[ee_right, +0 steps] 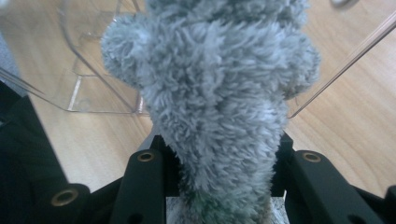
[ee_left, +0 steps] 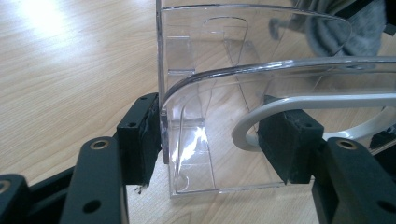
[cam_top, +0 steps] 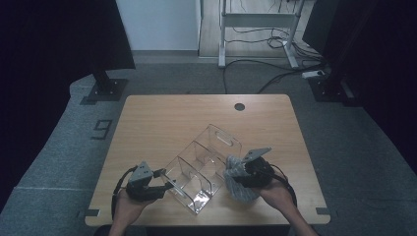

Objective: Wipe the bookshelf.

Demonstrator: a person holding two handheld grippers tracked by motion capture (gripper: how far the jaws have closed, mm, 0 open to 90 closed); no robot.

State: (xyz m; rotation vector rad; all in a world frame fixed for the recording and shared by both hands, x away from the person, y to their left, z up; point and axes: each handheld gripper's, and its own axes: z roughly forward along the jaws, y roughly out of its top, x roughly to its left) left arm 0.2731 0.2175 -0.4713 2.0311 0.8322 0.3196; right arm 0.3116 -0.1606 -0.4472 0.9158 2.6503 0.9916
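A clear acrylic organizer (cam_top: 206,152) with several compartments lies diagonally on the wooden table (cam_top: 167,118). My left gripper (cam_top: 164,179) is at its near-left end. In the left gripper view the jaws (ee_left: 212,140) are shut across the organizer's (ee_left: 210,93) end wall, one pad outside and one by the handle cutout. My right gripper (cam_top: 243,176) is shut on a grey fluffy cloth (cam_top: 240,189) just right of the organizer's near end. In the right gripper view the cloth (ee_right: 219,93) bulges up from between the jaws (ee_right: 224,154), in front of the clear organizer (ee_right: 93,88).
The table has a round cable hole (cam_top: 239,106) near its far edge. Black stand bases (cam_top: 105,88) sit on the carpet at the back left and right. A white desk frame (cam_top: 255,22) with cables stands beyond.
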